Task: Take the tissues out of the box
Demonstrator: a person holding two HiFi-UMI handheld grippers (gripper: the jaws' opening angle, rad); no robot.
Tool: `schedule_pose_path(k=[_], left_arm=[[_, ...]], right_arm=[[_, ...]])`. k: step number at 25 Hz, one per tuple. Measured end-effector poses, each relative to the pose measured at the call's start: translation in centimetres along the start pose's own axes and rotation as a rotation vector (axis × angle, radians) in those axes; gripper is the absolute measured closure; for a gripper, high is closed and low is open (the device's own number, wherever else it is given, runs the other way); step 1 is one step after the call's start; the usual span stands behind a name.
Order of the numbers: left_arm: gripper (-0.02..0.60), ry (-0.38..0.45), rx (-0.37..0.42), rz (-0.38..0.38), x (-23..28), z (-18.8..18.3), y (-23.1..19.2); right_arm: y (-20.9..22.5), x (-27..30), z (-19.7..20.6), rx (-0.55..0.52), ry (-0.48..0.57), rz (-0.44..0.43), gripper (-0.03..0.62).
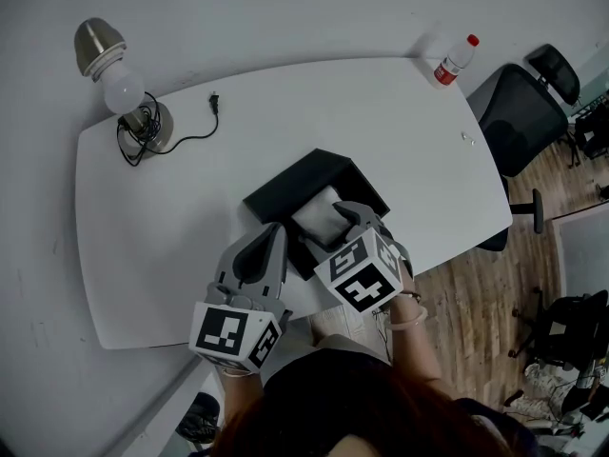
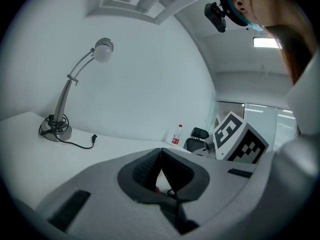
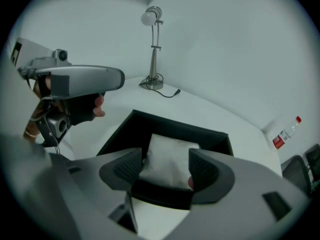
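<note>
right gripper (image 3: pixel 167 166): my jaws wide apart astride the tissues (image 3: pixel 170 154), gripping nothing | left gripper (image 2: pixel 160 154): jaws closed together, empty, beside the box (image 3: pixel 150 124) | tissues lie in the box on the tabletop (image 1: pixel 190 208) | risk: a shallow pinch slips off, or the unheld box lifts too

Right gripper (image 3: pixel 167 165) jaws apart, tissues (image 3: pixel 172 151) between, perhaps touching; black box (image 3: pixel 173 128)

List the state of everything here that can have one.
Black rectangular box: open.
White pack of tissues: inside the box, not taken out.
Left gripper: jaws shut, holding nothing.
Right gripper: jaws open, straddling the tissues.
Silver desk lamp: unlit, unplugged.
Clear plastic bottle with red cap: upright, capped.
</note>
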State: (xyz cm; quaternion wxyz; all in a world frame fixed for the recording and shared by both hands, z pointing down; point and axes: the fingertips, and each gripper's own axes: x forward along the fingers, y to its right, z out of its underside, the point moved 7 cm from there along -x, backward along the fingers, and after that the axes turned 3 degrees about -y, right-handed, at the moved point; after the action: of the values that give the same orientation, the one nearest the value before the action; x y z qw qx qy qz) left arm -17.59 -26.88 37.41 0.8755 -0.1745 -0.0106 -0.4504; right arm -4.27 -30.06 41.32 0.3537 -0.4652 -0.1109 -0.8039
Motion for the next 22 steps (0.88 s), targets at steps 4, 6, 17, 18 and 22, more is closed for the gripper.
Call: schedule_pose_path(k=[4, 6, 17, 18, 22], left_arm=[[0.56, -0.001, -0.007, -0.006, 0.1, -0.1, -0.3], [0.56, 0.001, -0.012, -0.011, 0.2, -0.1, -0.6], [0.56, 0.001, -0.023, -0.017, 0.9, -0.1, -1.0], [0.56, 0.002, -0.023, -0.018, 0.9, -0.1, -1.0], [0.56, 0.004, -0.022, -0.022, 0.8, -0.2, -1.0]], right_arm=[[0.3, 0.8, 0.3, 0.01, -0.058, -0.001, 0.322], [0.3, 1.1, 0.3, 0.009, -0.082, -0.002, 0.322], [0.4, 2.1, 0.5, -0.03, -0.194, 0.026, 0.324], [0.4, 2.2, 0.5, -0.033, -0.199, 0.03, 0.324], [0.5, 2.3, 0.5, -0.049, -0.212, 0.036, 0.353]])
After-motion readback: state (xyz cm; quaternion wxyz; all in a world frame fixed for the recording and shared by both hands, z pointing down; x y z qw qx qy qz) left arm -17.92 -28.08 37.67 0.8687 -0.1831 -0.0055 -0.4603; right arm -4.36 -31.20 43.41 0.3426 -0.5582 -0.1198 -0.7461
